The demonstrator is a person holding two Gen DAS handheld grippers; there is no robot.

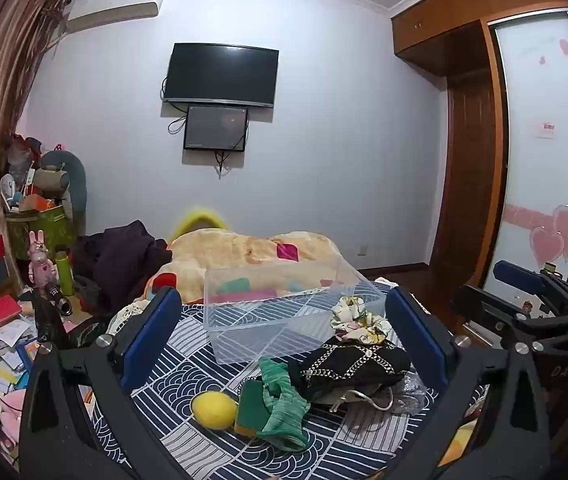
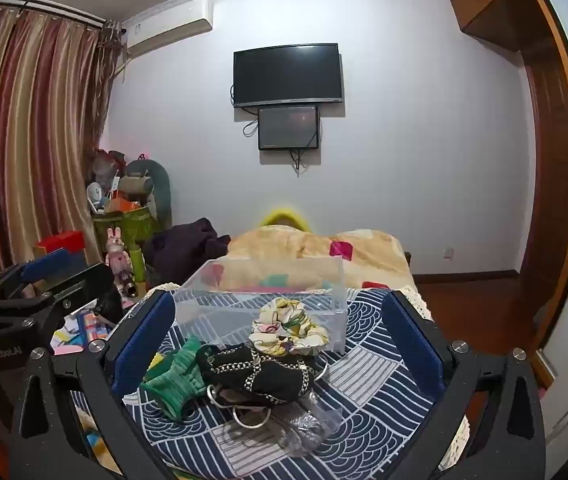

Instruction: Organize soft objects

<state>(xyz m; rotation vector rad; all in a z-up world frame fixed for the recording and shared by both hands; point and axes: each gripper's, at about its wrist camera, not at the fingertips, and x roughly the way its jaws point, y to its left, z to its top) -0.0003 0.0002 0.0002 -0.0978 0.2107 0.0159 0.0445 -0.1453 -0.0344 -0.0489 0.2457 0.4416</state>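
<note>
A clear plastic bin (image 1: 284,316) (image 2: 272,292) stands empty on the blue patterned bedspread (image 1: 188,368). In front of it lies a pile: a floral scrunchie (image 1: 357,320) (image 2: 287,326), a black patterned cloth (image 1: 351,364) (image 2: 260,372), a green knit piece (image 1: 284,400) (image 2: 176,380), a yellow ball (image 1: 214,410) and a green-yellow sponge (image 1: 250,404). My left gripper (image 1: 282,332) is open and empty above the pile. My right gripper (image 2: 280,340) is open and empty, also over the pile.
A crinkled clear plastic bag (image 2: 307,424) lies by the pile. An orange blanket (image 1: 244,252) and dark clothes (image 1: 120,256) lie behind the bin. Books and toys clutter the floor on the left (image 1: 0,344). A wardrobe (image 1: 543,152) stands on the right.
</note>
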